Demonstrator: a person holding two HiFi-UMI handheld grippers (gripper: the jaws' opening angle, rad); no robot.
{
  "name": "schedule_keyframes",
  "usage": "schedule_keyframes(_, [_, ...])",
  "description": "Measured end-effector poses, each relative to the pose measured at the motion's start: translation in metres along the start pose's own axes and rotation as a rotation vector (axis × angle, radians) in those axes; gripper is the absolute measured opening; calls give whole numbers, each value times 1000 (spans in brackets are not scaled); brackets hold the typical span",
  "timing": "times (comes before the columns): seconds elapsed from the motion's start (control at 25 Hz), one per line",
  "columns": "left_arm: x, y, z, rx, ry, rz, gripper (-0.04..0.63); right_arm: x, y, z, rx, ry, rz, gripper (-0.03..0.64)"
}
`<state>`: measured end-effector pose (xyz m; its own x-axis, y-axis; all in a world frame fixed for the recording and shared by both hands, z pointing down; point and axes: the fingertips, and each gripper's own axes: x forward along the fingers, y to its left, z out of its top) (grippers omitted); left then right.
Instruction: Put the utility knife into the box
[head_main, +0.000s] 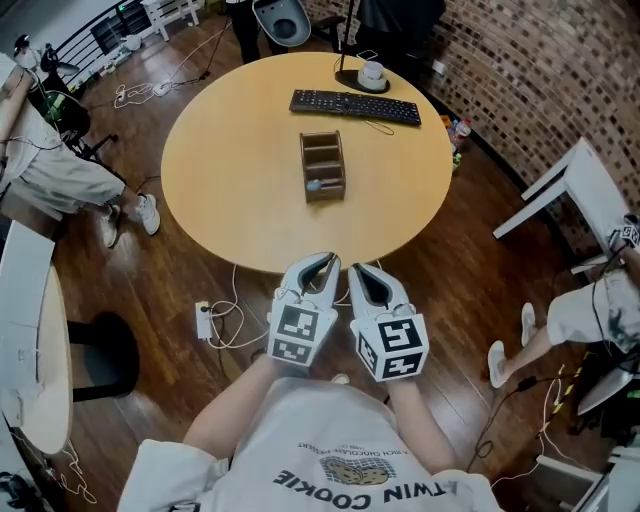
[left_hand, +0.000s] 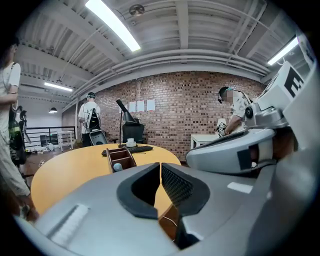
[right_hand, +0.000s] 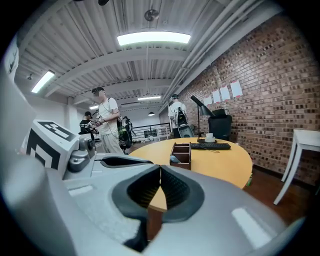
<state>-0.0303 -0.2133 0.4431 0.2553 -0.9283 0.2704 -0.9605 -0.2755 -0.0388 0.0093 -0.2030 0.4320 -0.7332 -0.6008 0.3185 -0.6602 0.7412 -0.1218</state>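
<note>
A brown wooden box (head_main: 322, 165) with three compartments stands at the middle of the round yellow table (head_main: 230, 180). A small blue-grey object (head_main: 316, 184), too small to tell whether it is the utility knife, lies in the compartment nearest me. Both grippers hang side by side just off the table's near edge, close to my body. The left gripper (head_main: 325, 258) has its jaws together and holds nothing. Beside it, the right gripper (head_main: 358, 268) is shut and empty too. The left gripper view shows the left gripper (left_hand: 160, 165) pointing toward the box (left_hand: 119, 159). In the right gripper view, the right gripper (right_hand: 160, 167) faces the box (right_hand: 181, 154).
A black keyboard (head_main: 355, 106) and a cup on a dark stand (head_main: 371, 74) sit at the table's far edge. Cables and a power strip (head_main: 205, 320) lie on the wooden floor below the near edge. A white table (head_main: 575, 185) stands at the right. People stand around the room.
</note>
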Motion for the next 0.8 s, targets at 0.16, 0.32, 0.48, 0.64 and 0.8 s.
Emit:
schedule_keyframes(0.16, [-27, -20, -2, -11, -9, 32, 11, -25, 12, -7, -8, -14, 41, 3])
schedule_keyframes(0.32, [-51, -38, -3, -31, -5, 65, 8, -45, 22, -20, -5, -2, 77, 3])
schedule_keyframes(0.48, [-72, -52, -3, -48, 7, 87, 8, -62, 33, -28, 14, 0, 104, 3])
schedule_keyframes(0.64, [-91, -59, -9, -61, 28, 105, 8, -73, 46, -32, 24, -4, 114, 3])
schedule_keyframes(0.8, [-114, -63, -17, -75, 45, 113, 8, -84, 64, -42, 35, 8, 117, 3])
